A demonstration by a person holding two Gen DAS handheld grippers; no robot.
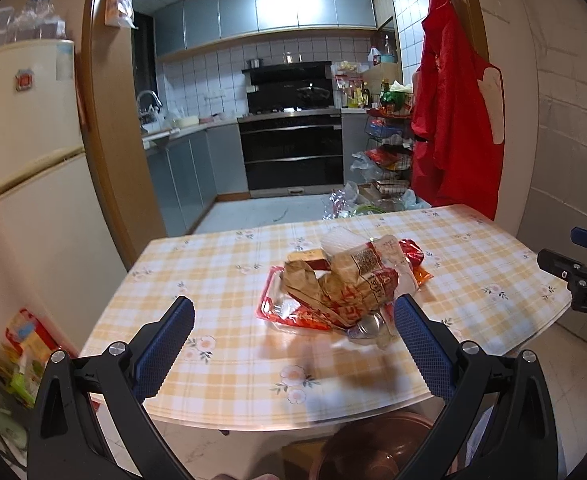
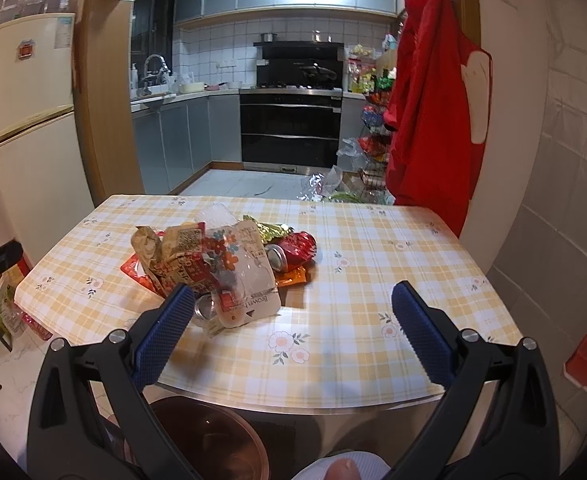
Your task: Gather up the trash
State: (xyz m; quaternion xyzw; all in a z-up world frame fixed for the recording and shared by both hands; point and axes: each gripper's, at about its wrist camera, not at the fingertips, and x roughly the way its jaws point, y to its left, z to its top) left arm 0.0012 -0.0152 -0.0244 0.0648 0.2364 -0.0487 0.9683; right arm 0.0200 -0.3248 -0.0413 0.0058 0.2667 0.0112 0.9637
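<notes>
A pile of trash point(image 1: 345, 284) lies on the yellow checked table point(image 1: 229, 280): brown and red paper bags, clear plastic wrappers, a crushed red can point(image 2: 293, 250) and a clear pouch point(image 2: 245, 280). My left gripper point(image 1: 293, 344) is open and empty above the table's near edge, with the pile just ahead, nearer its right finger. My right gripper point(image 2: 291, 324) is open and empty, its left finger point(image 2: 165, 332) in front of the pile's near edge. The right gripper also shows at the right edge of the left wrist view point(image 1: 585, 276).
A brown round bin point(image 2: 209, 436) stands on the floor under the table's near edge; it also shows in the left wrist view point(image 1: 373, 452). A fridge point(image 1: 29, 152) is at the left. A red apron point(image 1: 453, 120) hangs at the right. The kitchen lies beyond.
</notes>
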